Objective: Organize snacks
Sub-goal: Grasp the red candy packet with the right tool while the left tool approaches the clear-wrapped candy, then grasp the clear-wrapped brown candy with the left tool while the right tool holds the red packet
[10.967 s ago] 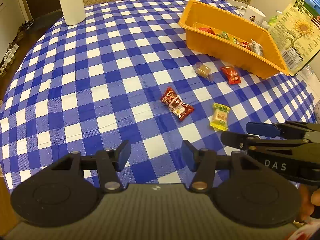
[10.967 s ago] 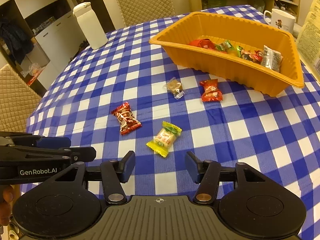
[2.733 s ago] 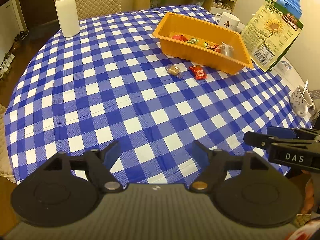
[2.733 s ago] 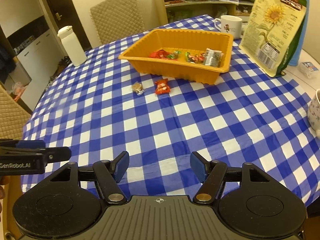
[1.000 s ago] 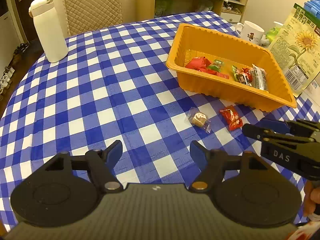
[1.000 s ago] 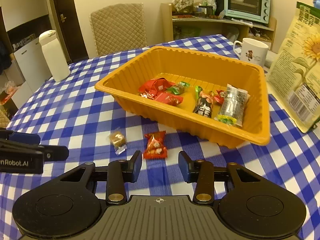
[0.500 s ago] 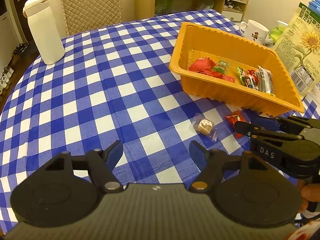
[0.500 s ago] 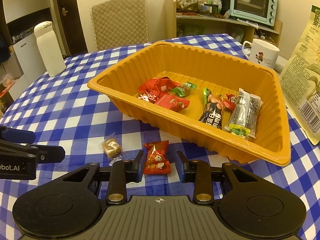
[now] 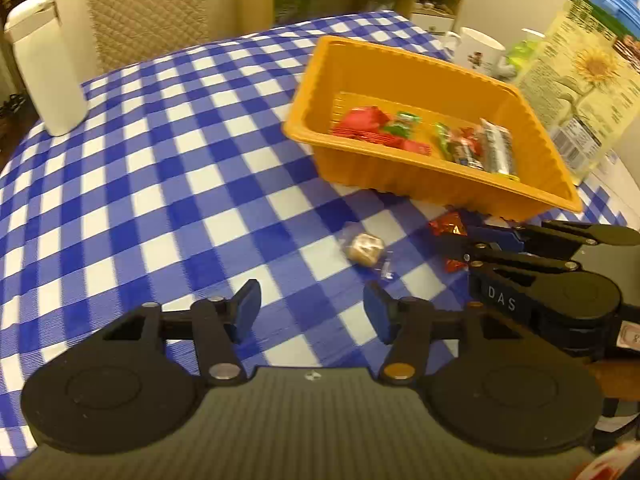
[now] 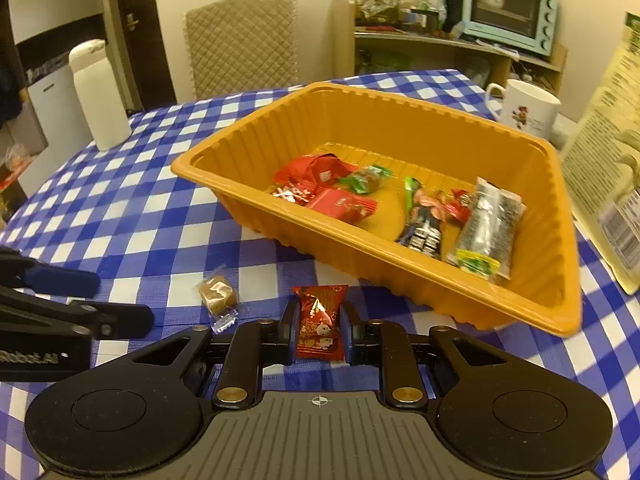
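My right gripper (image 10: 320, 330) is shut on a small red candy packet (image 10: 320, 320) that lies on the checked cloth just in front of the orange tray (image 10: 360, 264). In the left wrist view the same right gripper (image 9: 454, 240) covers most of the red packet (image 9: 448, 225). A brown candy in a clear wrapper (image 9: 364, 248) (image 10: 218, 290) lies on the cloth to the packet's left. My left gripper (image 9: 312, 308) (image 10: 116, 300) sits a little short of the brown candy; its jaws are closing with nothing between them. The orange tray (image 9: 400, 184) holds several wrapped snacks.
A white bottle (image 9: 44, 68) (image 10: 100, 96) stands at the far left of the table. A white mug (image 9: 476, 50) (image 10: 528, 108) and a tall sunflower-print bag (image 9: 588, 92) (image 10: 608, 184) stand right of the tray. A quilted chair (image 10: 240, 44) is behind the table.
The right gripper's jaws closed from either side onto the red packet. The left gripper's jaws narrowed, and the brown candy now sits closer ahead of it.
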Tool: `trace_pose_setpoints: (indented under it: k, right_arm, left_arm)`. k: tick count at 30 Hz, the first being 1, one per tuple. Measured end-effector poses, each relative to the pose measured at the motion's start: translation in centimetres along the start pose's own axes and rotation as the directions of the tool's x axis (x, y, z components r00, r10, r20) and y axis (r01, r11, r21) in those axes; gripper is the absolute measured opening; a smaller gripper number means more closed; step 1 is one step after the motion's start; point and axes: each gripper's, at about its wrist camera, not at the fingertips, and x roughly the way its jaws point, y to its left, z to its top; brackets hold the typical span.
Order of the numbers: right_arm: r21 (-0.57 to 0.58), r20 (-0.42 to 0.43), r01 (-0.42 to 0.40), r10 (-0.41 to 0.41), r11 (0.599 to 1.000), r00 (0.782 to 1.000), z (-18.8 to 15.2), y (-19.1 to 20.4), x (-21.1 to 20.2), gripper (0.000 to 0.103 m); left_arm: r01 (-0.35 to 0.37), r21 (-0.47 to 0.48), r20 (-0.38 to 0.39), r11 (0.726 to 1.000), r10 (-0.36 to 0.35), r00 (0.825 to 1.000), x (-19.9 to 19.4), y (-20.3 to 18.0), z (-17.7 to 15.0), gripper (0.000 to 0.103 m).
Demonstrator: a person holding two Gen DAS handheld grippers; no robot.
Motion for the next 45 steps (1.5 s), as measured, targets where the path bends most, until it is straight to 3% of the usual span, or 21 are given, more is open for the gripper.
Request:
trace_pose_setpoints:
  k: [4, 14, 38, 41, 45]
  right_arm:
    - [0.024, 0.005, -0.001, 0.000, 1.000, 1.000, -0.2, -0.7, -1.0, 0.022]
    - [0.074, 0.001, 0.024, -0.024, 0.997, 1.000, -1.1, -1.8, -2.4, 0.022]
    - [0.152, -0.005, 0.065, -0.065, 0.986, 0.998, -2.2, -3.5, -3.6, 0.021]
    - [0.154, -0.006, 0.066, -0.066, 0.986, 0.998, -2.3, -3.6, -3.6, 0.021]
    - [0.155, -0.008, 0.066, -0.066, 0.986, 0.998, -2.3, -3.6, -3.7, 0.021]
  left_arm:
    - [0.040, 0.025, -0.008, 0.999, -0.040, 0.999, 0.6, -1.0, -0.1, 0.041]
    - [0.110, 0.032, -0.032, 0.993, -0.109, 0.993, 2.8, -2.5, 1.0, 0.040]
    - [0.087, 0.089, 0.016, 0.992, -0.089, 0.996, 5.9, -4.0, 2.9, 0.040]
    - [0.058, 0.111, 0.034, 0.992, -0.062, 0.997, 5.9, -4.0, 2.7, 0.026]
    - [0.063, 0.101, 0.043, 0.993, -0.068, 0.997, 5.8, -3.4, 2.5, 0.021]
